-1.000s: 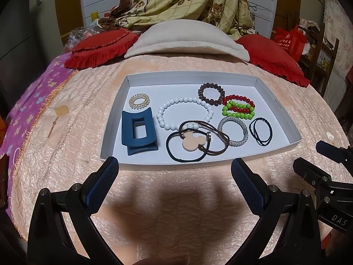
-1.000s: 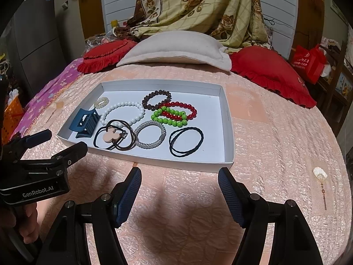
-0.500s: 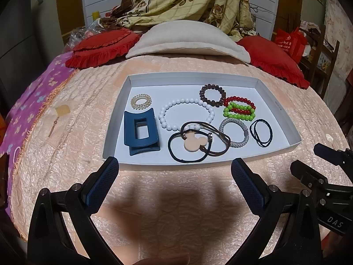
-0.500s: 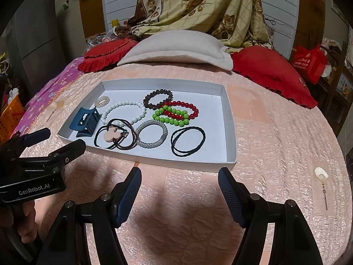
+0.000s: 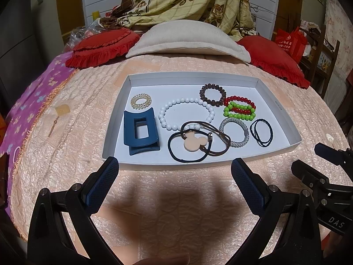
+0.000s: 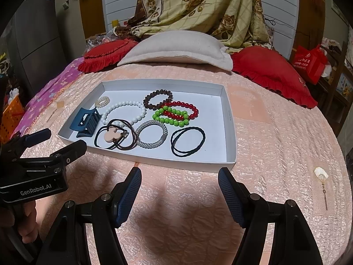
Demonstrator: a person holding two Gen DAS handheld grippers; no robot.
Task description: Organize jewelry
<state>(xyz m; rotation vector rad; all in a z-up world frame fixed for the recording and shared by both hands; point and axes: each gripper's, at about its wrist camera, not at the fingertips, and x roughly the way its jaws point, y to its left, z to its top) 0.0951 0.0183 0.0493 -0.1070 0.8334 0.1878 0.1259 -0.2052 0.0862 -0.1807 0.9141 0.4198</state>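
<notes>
A white tray [image 5: 284, 119] lies on the peach bedspread and holds a blue hair claw [image 5: 141, 132], a white bead bracelet [image 5: 174, 107], a brown bead bracelet [image 5: 213, 95], red and green bead bracelets [image 5: 239, 110], a silver band [image 5: 235, 142], black hair ties [image 5: 262, 132], a mouse-shaped hair tie [image 5: 195, 142] and a clear coil tie [image 5: 141, 101]. The tray [image 6: 229, 119] also shows in the right wrist view. My left gripper [image 5: 175, 176] is open and empty just in front of the tray. My right gripper [image 6: 179, 183] is open and empty, also in front of it.
A small earring card [image 5: 62, 110] lies on the bedspread left of the tray; another [image 6: 321, 174] lies to the right. A beige pillow [image 5: 187, 37] and red cushions [image 5: 103, 46] sit behind. A purple sheet [image 5: 28, 101] hangs at the left edge.
Both grippers have drawn back slightly from the tray and tilted up a little. Nothing in the tray has moved.
</notes>
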